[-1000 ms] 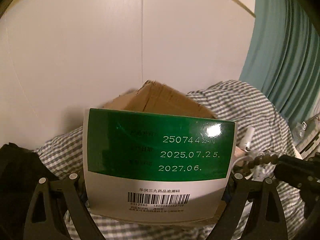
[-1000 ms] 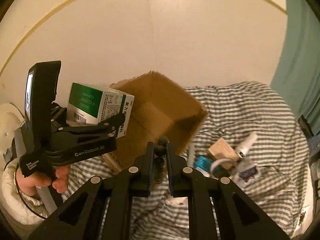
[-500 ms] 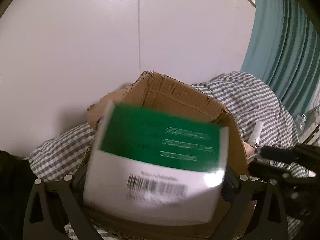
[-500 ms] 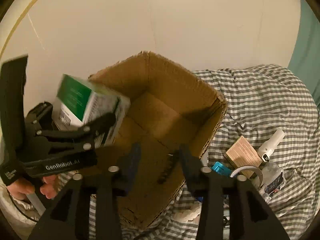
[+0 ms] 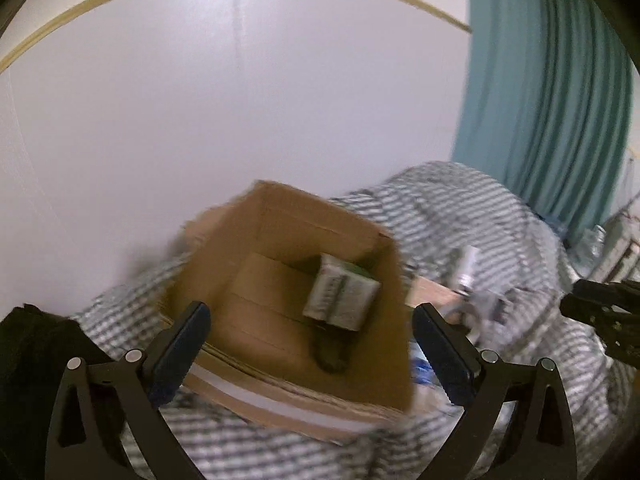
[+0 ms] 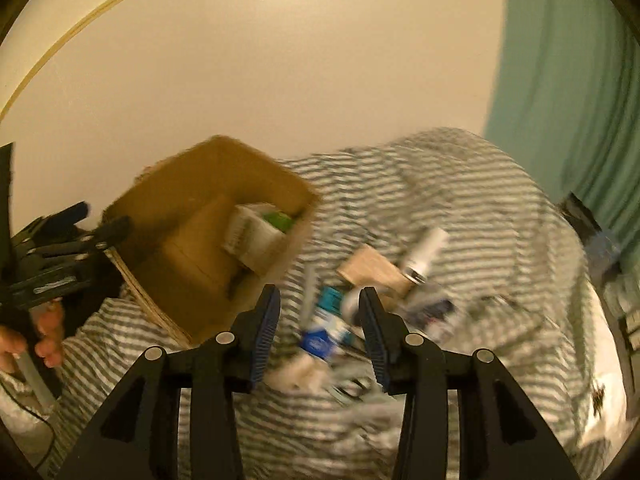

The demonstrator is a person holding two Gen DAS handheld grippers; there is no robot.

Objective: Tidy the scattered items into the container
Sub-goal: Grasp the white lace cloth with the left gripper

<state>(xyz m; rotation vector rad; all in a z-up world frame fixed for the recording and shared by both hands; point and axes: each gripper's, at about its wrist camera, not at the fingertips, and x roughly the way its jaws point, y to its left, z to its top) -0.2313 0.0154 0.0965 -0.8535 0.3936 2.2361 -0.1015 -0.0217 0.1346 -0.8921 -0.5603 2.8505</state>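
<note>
Dropped since a second ago: the green-and-white medicine box, then pinched in the left claw, is now lying tilted inside the cardboard box, against its far right corner; left claw is now standing wide open and holding nothing, hovering over the near wall of the carton; something dark and blurred is lying on the carton floor just beside the medicine box, identity unclear.

Right claw is also standing open and empty, pointing at the clutter on the striped bedding; earlier it was nearly closed on a small dark piece.

Progress, as a judgement: early; at least one item is in, most are remaining. Still lying out on the bed, just right of the carton: a white spray bottle, a tan wooden block, a blue-labelled packet, other small bits too blurred to name.

Room: carton mouth is facing up, wide, mostly bare floor; its right wall is sitting close to the pile; wall behind, teal curtain at right; open space above the pile for the right claw to be descending.
</note>
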